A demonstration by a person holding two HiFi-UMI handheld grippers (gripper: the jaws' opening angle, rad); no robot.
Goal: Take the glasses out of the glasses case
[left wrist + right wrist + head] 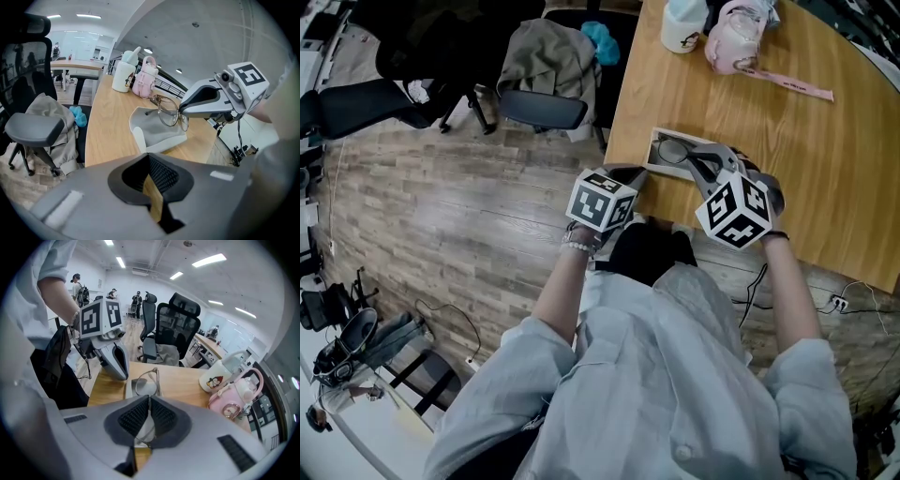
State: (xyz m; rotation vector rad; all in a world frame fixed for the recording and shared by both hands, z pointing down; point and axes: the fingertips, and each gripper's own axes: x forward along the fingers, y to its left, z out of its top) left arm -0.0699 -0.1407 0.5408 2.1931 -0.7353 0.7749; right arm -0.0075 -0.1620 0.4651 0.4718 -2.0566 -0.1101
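Clear-framed glasses point(168, 112) hang tilted just above the open grey glasses case point(154, 133), with my right gripper point(180, 110) shut on them near one lens. In the right gripper view that lens sits between the pads point(136, 416), while the other lens point(144, 386) and a temple stick out past the tips. In the head view the case point(654, 150) lies at the desk's near corner, with the right gripper point(692, 161) over it. My left gripper point(636, 176) stands shut at the table's edge beside the case's near end, only a thin slit of wood showing between its pads point(161, 176).
A white mug point(682, 23) and a pink bottle point(733, 37) with a strap stand at the desk's far side. An office chair point(546, 75) draped with a jacket stands left of the desk on the wooden floor. Cables trail on the floor point(839, 300) at the right.
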